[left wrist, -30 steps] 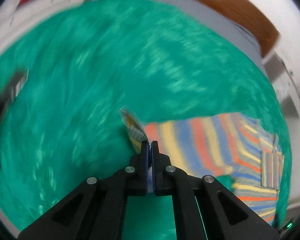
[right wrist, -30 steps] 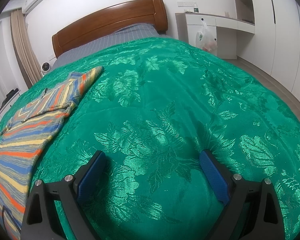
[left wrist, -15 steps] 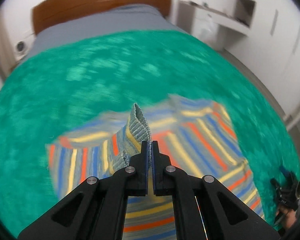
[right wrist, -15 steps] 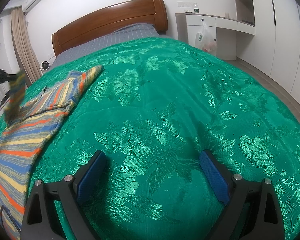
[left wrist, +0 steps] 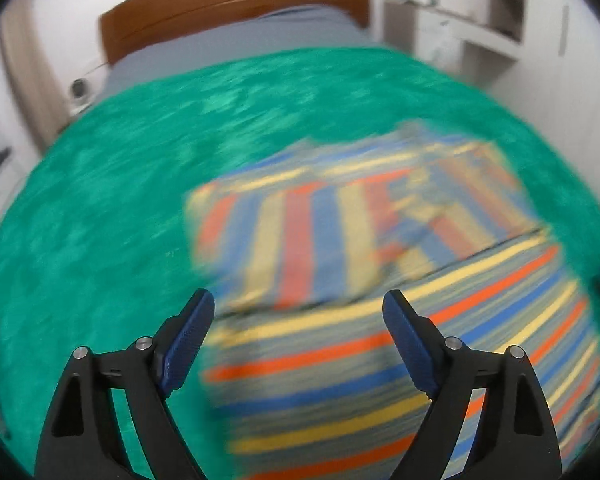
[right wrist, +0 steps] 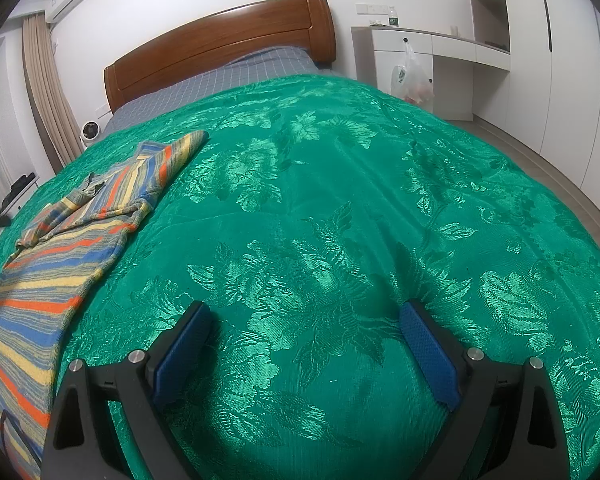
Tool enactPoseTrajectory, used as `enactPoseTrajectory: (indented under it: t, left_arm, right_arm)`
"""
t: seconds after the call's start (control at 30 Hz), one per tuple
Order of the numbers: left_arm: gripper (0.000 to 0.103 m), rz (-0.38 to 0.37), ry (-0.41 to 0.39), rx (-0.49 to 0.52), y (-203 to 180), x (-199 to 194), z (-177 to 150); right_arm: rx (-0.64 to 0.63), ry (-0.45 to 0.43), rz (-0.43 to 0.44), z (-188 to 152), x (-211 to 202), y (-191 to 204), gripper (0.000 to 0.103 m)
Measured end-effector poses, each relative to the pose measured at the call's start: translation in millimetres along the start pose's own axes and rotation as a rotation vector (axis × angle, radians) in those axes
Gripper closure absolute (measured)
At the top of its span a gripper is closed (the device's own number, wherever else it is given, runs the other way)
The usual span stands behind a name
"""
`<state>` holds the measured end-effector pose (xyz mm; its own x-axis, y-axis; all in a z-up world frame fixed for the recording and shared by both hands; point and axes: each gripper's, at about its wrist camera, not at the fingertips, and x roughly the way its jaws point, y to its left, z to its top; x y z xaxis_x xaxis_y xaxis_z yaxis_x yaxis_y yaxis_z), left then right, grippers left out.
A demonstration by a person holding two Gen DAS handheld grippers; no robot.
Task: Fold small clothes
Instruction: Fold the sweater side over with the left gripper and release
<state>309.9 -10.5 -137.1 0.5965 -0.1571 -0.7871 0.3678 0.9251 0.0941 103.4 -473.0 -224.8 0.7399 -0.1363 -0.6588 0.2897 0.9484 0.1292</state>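
Striped knit, one flap folded over; both tools empty-handed.

Blue rubber pads on the left gripper [left wrist: 298,312] stand spread apart, gripping nothing, just over the near part of the orange, blue and yellow striped knitted garment [left wrist: 364,280]; view blurred. Beyond its fingertips a folded-over panel lies on the body, stripes there crossing the body's stripes. Judged: one fold laid and let go, folding partway done. Next calls for a fresh grip on another edge or the far sleeve, carried across. Right gripper [right wrist: 304,320] likewise spread and empty, low over the green floral brocade bedspread [right wrist: 340,200]; garment [right wrist: 60,248] well off to the left of its fingers, long axis running from near-left away toward the brown wooden headboard [right wrist: 220,48], sleeve tip pointing that way.
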Motion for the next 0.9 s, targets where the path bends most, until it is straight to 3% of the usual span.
enactPoseTrajectory:
  t: [0.1,0.23,0.27,0.3,0.33,0.37,0.43,0.6,0.63,0.67,0.73,0.8,0.87,0.9]
  left_arm:
    - [0.016,0.048,0.082,0.031,23.4,22.3,-20.1]
    - [0.017,0.094,0.052,0.084,11.5,40.7,-16.2]
    - [0.029,0.125,0.034,0.076,10.9,44.4,-14.3]
    - [0.046,0.187,0.028,0.043,13.1,52.6,-12.6]
    - [0.087,0.203,0.052,-0.02,23.9,60.4,-15.2]
    - [0.095,0.154,0.063,-0.105,33.8,62.7,-18.7]
    - [0.095,0.144,0.025,-0.189,40.1,58.0,-30.1]
    - [0.09,0.183,0.007,-0.154,27.3,50.6,-41.9]
    - [0.082,0.186,0.016,-0.157,29.2,47.7,-40.7]
    - [0.066,0.216,0.02,-0.16,30.3,40.6,-39.0]
    - [0.057,0.246,-0.042,-0.164,35.0,20.9,-35.5]
    - [0.055,0.217,-0.128,-0.151,30.7,-3.1,-22.7]
    - [0.048,0.146,-0.125,-0.129,22.3,-7.2,-3.0]
    - [0.046,0.076,-0.097,-0.109,13.1,-1.8,12.8]
  right_arm:
    - [-0.003,0.001,-0.003,0.1,0.4,-0.1,0.008]
    - [-0.009,0.002,-0.01,0.2,0.3,0.7,0.008]
    - [-0.011,0.002,-0.011,0.3,0.3,1.5,0.008]
    - [-0.012,0.003,-0.013,0.3,0.6,1.8,0.008]
    - [-0.012,0.003,-0.013,0.4,0.5,1.7,0.008]
    - [-0.012,0.003,-0.012,0.4,0.3,2.2,0.008]
    - [-0.012,0.002,-0.012,0.4,0.3,2.3,0.008]
    - [-0.012,0.003,-0.012,0.4,0.2,2.4,0.008]
    - [-0.012,0.003,-0.013,0.5,0.3,2.3,0.008]
    - [-0.012,0.003,-0.013,0.5,0.3,2.3,0.008]
    - [-0.013,0.002,-0.013,0.5,0.3,2.4,0.008]
    - [-0.013,0.002,-0.013,0.6,0.2,2.4,0.008]
    - [-0.013,0.003,-0.013,0.5,0.2,2.4,0.008]
    - [-0.012,0.003,-0.012,0.6,0.2,2.4,0.008]
